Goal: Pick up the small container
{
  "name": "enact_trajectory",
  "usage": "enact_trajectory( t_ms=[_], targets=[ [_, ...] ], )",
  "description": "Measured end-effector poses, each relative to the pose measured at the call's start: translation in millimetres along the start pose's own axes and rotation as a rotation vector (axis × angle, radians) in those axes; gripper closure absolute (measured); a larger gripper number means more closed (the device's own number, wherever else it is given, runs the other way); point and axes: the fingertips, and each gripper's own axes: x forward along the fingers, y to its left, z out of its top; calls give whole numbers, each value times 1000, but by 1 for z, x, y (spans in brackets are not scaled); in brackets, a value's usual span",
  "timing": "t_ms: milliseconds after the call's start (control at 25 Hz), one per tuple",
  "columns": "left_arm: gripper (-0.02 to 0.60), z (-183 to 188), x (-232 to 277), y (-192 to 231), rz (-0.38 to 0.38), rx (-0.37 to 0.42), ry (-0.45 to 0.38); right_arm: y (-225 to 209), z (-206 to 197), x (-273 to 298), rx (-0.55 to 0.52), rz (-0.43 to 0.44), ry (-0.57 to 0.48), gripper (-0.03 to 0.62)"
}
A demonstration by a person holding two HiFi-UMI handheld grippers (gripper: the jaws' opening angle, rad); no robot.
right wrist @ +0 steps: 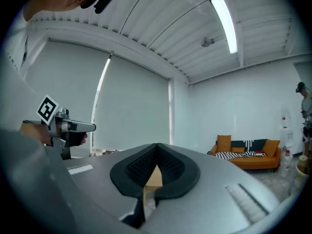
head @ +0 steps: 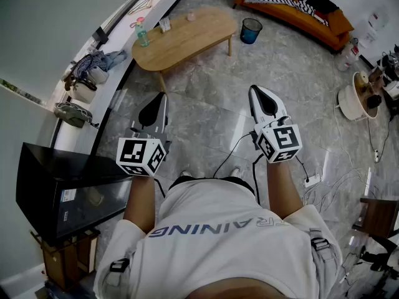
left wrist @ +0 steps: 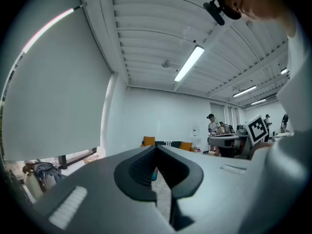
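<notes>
A wooden coffee table (head: pixel 187 39) stands far ahead of me. On it are a small pale cup (head: pixel 191 16), a small patterned container (head: pixel 164 24) and a green bottle with a pink cap (head: pixel 142 35). Both grippers are held at waist height over the grey floor, well short of the table. My left gripper (head: pixel 163 96) points toward the table's near leg with its jaws shut and empty (left wrist: pixel 156 148). My right gripper (head: pixel 253 88) is level with it, and its jaws are also shut on nothing (right wrist: pixel 157 146).
A blue bin (head: pixel 251 30) stands right of the table and an orange sofa (head: pixel 293 8) lies behind it. A dark glass cabinet (head: pixel 62 185) is at my left. Cables (head: pixel 324 179), a cooker (head: pixel 355 98) and a stool (head: pixel 377 217) are at the right.
</notes>
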Motion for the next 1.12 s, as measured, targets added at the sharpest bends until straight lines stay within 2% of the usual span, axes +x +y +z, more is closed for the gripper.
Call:
enact_trajectory(
  t_ms=[360,720,960,1120],
  targets=[
    [581,-4,0,8,-19,7,10,5,-8,9,8,-19,19,580],
    [581,-6,-7,40,-34,-14,-7,28,-10,19,46,-17,5,579],
    [581,-21,-16,47,-101,74,19,53,-27,23,31,-57,38,580],
    [581,-31,-18,72,-90,9,35,68,-39,35,26,-56,71,579]
  ],
)
